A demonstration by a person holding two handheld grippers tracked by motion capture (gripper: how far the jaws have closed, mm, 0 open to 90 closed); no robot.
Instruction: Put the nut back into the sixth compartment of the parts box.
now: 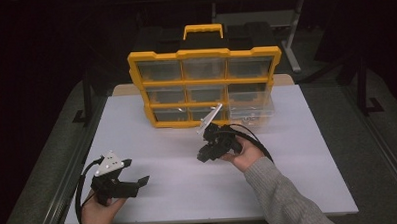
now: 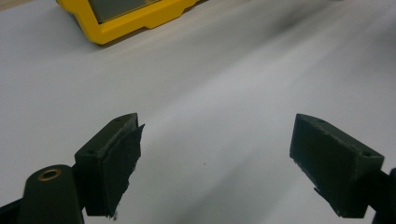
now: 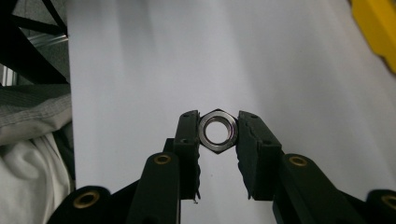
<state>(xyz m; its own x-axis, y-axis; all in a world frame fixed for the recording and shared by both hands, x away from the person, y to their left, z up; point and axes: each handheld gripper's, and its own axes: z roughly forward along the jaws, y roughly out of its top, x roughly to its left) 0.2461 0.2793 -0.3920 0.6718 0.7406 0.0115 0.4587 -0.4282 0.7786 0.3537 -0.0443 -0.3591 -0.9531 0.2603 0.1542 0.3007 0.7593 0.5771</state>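
Evidently unlettered: hex nut (image 3: pixel 218 131), right claw (image 3: pixel 218 135).

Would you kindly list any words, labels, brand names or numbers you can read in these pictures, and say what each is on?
No readable text in any view.
Organizer: no label or brand legible on its yellow frame or clear drawers.
Nut held in the right hand-held gripper: no markings visible.
Left hand-held gripper: jaws blank.
Table: blank white.

Organizer (image 1: pixel 205 86) upright at table (image 1: pixel 299 188) rear; right claw (image 1: pixel 206 154) before it, left claw (image 1: pixel 138 171) near-left.
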